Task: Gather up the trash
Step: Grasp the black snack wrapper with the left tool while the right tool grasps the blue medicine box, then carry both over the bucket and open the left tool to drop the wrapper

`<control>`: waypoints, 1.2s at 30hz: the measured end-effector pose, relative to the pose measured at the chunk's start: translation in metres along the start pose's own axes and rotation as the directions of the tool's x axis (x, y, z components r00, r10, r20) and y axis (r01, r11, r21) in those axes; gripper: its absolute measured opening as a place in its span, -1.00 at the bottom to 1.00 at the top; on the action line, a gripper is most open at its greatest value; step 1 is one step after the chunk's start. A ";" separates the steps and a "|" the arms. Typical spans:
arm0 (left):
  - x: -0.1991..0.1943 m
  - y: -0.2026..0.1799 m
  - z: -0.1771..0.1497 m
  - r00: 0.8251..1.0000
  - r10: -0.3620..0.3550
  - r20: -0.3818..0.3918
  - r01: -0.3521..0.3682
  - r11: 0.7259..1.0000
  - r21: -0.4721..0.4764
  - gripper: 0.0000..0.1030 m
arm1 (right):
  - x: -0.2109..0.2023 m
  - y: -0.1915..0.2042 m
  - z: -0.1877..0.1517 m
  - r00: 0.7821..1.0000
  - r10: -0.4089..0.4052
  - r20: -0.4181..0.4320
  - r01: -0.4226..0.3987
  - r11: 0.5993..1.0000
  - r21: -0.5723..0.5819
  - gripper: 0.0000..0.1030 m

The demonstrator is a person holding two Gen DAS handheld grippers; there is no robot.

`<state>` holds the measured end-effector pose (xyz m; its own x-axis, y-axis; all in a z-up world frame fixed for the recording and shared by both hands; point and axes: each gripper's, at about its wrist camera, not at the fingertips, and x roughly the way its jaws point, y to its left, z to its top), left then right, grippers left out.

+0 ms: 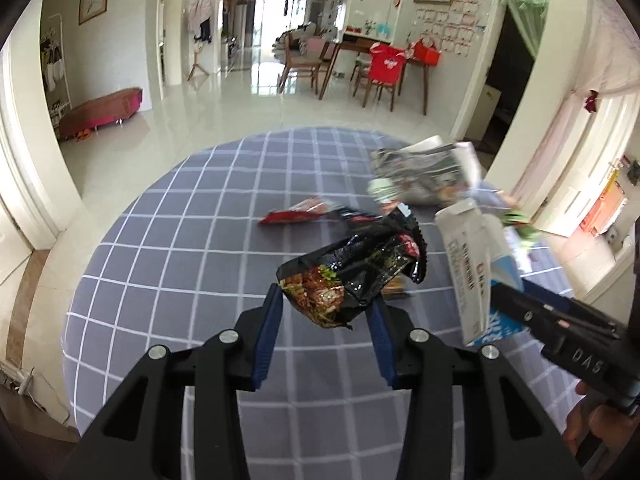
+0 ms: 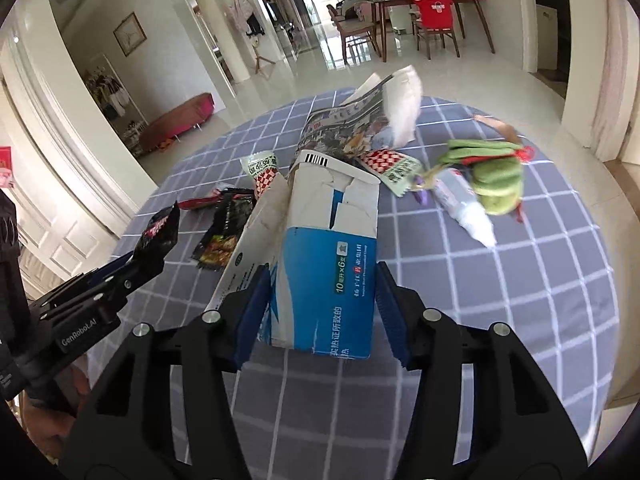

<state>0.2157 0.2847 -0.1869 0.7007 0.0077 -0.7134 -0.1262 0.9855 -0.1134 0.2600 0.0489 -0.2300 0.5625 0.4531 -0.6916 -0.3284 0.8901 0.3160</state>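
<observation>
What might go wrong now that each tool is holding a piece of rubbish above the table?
The black snack wrapper is pinched only at one crumpled end, so it could slip from the left gripper. The torn blue-and-white carton in the right gripper hangs open and might crush or catch the newspaper behind it.

Behind the table (image 1: pixel 168 280) with its grey checked cloth, you are looking across a glossy tiled floor (image 1: pixel 248 92). A low pink bench (image 1: pixel 104 110) is standing at the left wall, under a framed picture (image 1: pixel 93 1). A wooden dining table (image 1: pixel 384 50) with chairs is standing further back, a red shirt (image 1: pixel 386 65) hanging over one chair (image 1: pixel 378 84). A coat stand (image 1: pixel 199 20) is standing by the doorway.
</observation>
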 end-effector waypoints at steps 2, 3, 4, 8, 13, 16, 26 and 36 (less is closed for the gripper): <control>-0.012 -0.014 -0.001 1.000 -0.014 0.017 0.014 1.000 0.014 -0.20 | -0.017 -0.008 -0.004 1.000 0.012 0.021 -0.012 1.000 0.014 0.01; -0.018 -0.023 -0.001 0.999 -0.020 0.025 0.020 0.999 0.027 -0.20 | -0.025 -0.010 -0.006 0.999 0.014 0.031 -0.014 1.000 0.019 0.01; -0.023 -0.032 -0.001 0.999 -0.023 0.031 0.022 0.999 0.039 -0.20 | -0.032 -0.012 -0.005 0.999 0.016 0.040 -0.017 1.000 0.024 0.01; -0.037 -0.067 -0.004 0.998 -0.048 0.046 0.044 0.995 0.084 -0.20 | -0.070 -0.034 -0.015 0.996 0.021 0.092 -0.026 0.998 0.052 0.01; -0.045 -0.130 -0.009 0.994 -0.104 0.045 0.096 0.983 0.155 -0.20 | -0.112 -0.077 -0.028 0.989 -0.004 0.151 -0.013 0.994 0.106 0.01; -0.043 -0.170 -0.015 0.990 -0.138 0.031 0.129 0.970 0.205 -0.20 | -0.136 -0.107 -0.036 0.983 -0.034 0.179 0.008 0.990 0.143 0.01; -0.022 -0.324 -0.049 0.965 -0.252 -0.076 0.262 0.883 0.389 -0.20 | -0.213 -0.239 -0.095 0.953 -0.195 0.233 0.110 0.936 0.335 0.01; 0.023 -0.447 -0.090 0.922 -0.313 -0.229 0.387 0.783 0.488 -0.20 | -0.255 -0.341 -0.147 0.914 -0.344 0.214 0.201 0.843 0.499 0.01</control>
<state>0.2244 -0.1708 -0.2149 0.5250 -0.3402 -0.7801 0.5149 0.8568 -0.0272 0.1167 -0.3778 -0.2568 0.7894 0.1185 -0.6023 0.2148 0.8658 0.4520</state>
